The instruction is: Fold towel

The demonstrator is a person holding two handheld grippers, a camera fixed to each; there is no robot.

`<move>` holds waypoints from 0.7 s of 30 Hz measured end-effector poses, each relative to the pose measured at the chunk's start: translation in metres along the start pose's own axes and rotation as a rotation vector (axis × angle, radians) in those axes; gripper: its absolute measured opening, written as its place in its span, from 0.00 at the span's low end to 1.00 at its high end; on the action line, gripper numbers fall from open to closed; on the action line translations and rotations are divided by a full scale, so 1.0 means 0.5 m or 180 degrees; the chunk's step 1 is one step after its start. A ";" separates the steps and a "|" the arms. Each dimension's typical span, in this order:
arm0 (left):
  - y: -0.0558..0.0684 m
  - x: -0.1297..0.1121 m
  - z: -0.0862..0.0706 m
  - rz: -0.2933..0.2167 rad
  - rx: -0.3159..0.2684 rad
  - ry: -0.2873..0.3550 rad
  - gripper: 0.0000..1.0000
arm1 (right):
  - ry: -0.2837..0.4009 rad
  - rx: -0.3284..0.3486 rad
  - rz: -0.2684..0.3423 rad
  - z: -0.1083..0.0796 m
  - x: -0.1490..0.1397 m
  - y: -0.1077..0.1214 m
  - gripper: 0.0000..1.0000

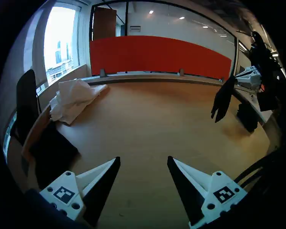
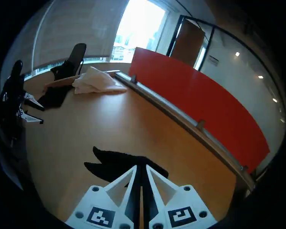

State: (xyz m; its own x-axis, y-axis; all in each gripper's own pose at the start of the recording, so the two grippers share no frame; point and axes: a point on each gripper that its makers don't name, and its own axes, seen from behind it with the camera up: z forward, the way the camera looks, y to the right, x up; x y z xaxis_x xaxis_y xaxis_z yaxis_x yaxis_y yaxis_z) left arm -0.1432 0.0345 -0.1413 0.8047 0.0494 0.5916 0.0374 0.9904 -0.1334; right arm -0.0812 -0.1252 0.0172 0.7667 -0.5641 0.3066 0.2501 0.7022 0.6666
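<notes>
A black towel [image 1: 222, 100] hangs limp above the table's right side, pinched at its top by my right gripper [image 1: 246, 78]. In the right gripper view that gripper [image 2: 142, 168] is shut, its fingers pressed together on the black towel [image 2: 112, 162], which spreads out below the tips. My left gripper [image 1: 143, 160] stands open low over the bare wooden table [image 1: 150, 122], nothing between its fingers; it appears small at the far left [image 2: 28, 108] of the right gripper view.
A crumpled pile of white towels [image 1: 72, 99] [image 2: 95, 80] lies at the table's far corner. Another black cloth [image 1: 51, 152] [image 2: 57, 95] drapes over the table edge beside a black chair [image 1: 26, 103]. A red partition [image 1: 158, 55] runs along the back edge.
</notes>
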 end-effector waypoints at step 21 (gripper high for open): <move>0.016 0.004 0.006 0.0037 -0.0003 -0.0035 0.91 | -0.0178 -0.0303 0.0207 -0.082 -0.079 0.210 0.01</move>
State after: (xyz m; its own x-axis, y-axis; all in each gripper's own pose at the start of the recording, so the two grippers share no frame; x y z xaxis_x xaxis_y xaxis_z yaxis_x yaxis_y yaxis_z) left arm -0.1429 0.0428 -0.1387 0.7985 0.0624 0.5987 0.0285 0.9896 -0.1412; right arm -0.0607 -0.0114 0.0471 0.7496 -0.5376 0.3861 0.2581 0.7746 0.5773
